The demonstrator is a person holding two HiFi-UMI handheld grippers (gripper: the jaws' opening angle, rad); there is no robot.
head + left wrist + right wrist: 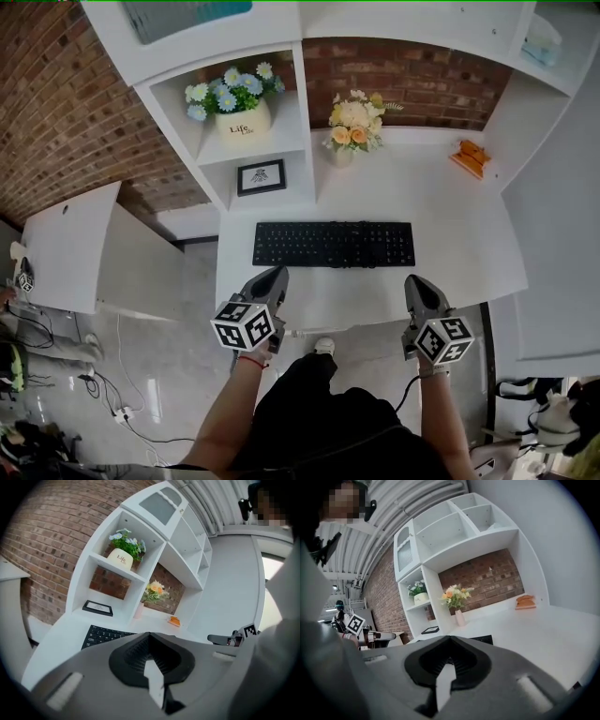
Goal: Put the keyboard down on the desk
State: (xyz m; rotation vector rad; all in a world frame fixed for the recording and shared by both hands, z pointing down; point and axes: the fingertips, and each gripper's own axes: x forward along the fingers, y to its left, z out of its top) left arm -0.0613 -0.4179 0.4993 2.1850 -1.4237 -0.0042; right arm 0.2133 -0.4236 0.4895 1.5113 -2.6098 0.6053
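A black keyboard [333, 244] lies flat on the white desk [412, 187], parallel to its front edge. It also shows as a dark strip in the left gripper view [103, 634] and as a sliver in the right gripper view [483, 639]. My left gripper [278, 273] hovers at the desk's front edge, just short of the keyboard's left end, shut with nothing in it. My right gripper [416, 279] hangs near the keyboard's right end, also shut and empty. Neither touches the keyboard.
A flower pot [242, 117] and a small picture frame [261, 176] sit in the shelf cubbies at the back left. A vase of flowers [352, 131] and an orange object [469, 157] stand at the desk's back. A lower white table [66, 248] stands at left.
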